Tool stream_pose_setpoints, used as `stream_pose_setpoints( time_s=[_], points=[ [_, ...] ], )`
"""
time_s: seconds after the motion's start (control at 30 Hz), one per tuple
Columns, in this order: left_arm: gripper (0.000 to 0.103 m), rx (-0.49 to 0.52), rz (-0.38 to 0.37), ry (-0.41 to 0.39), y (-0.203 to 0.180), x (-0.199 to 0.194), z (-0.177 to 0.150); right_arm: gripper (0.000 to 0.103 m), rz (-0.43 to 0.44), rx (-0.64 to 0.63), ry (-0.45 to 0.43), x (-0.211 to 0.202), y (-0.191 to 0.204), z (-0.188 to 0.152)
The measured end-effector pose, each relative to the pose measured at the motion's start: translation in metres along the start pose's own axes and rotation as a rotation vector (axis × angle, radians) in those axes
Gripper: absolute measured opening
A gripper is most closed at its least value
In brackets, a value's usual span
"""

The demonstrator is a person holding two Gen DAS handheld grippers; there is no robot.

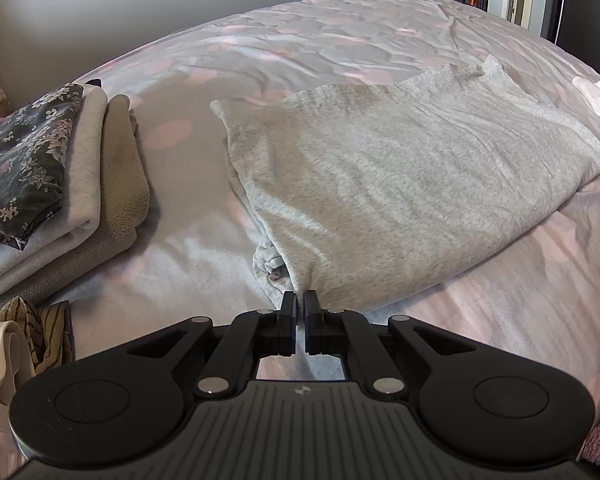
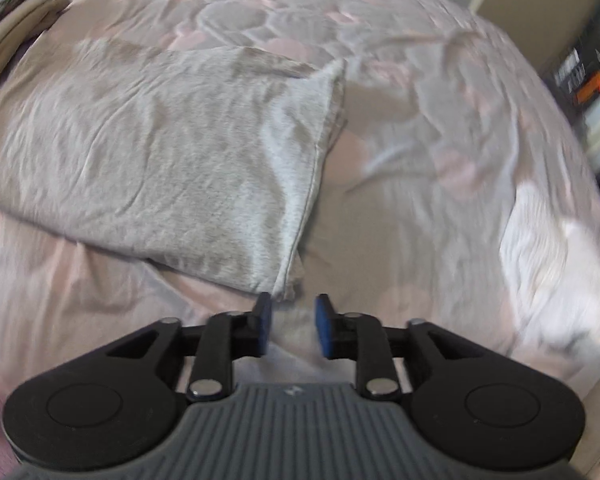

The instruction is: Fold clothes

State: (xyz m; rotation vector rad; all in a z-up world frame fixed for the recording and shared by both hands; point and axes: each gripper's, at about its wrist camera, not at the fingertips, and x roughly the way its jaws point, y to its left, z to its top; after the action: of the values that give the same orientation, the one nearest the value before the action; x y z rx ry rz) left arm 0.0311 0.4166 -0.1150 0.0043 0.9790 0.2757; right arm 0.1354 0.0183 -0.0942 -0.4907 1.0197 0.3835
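— What's on the bed?
— A grey marl garment (image 1: 400,176), folded over into a rough rectangle, lying flat but wrinkled.
— Edges?
— Near-left corner bunched into thick folds; the right-hand corner (image 2: 288,280) lies thin, its hemmed edge showing.

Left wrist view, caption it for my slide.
Shut left hand-held gripper at the near edge of a folded grey garment on the bed.

A bedspread (image 1: 340,40) with pink spots covers the bed. A grey wall (image 1: 140,0) stands behind it. Shelving (image 2: 588,76) appears at right, blurred.
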Motion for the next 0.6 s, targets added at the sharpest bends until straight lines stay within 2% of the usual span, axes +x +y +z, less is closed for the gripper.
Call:
stream_pose_setpoints(
  time_s=[0.07, 0.2, 0.33, 0.4, 0.47, 0.53, 0.6],
  points=[
    [0.002, 0.007, 0.001, 0.006, -0.001, 0.002, 0.000, 0.040, 0.011, -0.056, 0.008, 0.001, 0.000, 0.000],
    [0.002, 0.012, 0.000, 0.019, -0.001, 0.005, 0.000, 0.042, 0.055, -0.084, 0.044, 0.013, -0.005, 0.000],
    [0.002, 0.019, 0.000, 0.025, -0.001, 0.007, 0.000, 0.039, 0.091, -0.147, 0.054, 0.026, 0.002, 0.002],
    [0.002, 0.020, 0.000, 0.031, -0.001, 0.008, 0.000, 0.038, 0.080, -0.190, 0.062, 0.032, 0.007, 0.002],
    [0.002, 0.020, -0.001, 0.038, -0.001, 0.010, 0.001, 0.031, 0.066, -0.220, 0.066, 0.038, 0.011, 0.001],
    [0.002, 0.023, 0.001, 0.046, -0.002, 0.011, 0.001, 0.011, 0.059, -0.218, 0.066, 0.040, 0.009, 0.001],
    [0.002, 0.024, 0.003, 0.049, -0.002, 0.011, 0.000, 0.006, 0.056, -0.210, 0.061, 0.041, 0.007, 0.001]
  ],
)
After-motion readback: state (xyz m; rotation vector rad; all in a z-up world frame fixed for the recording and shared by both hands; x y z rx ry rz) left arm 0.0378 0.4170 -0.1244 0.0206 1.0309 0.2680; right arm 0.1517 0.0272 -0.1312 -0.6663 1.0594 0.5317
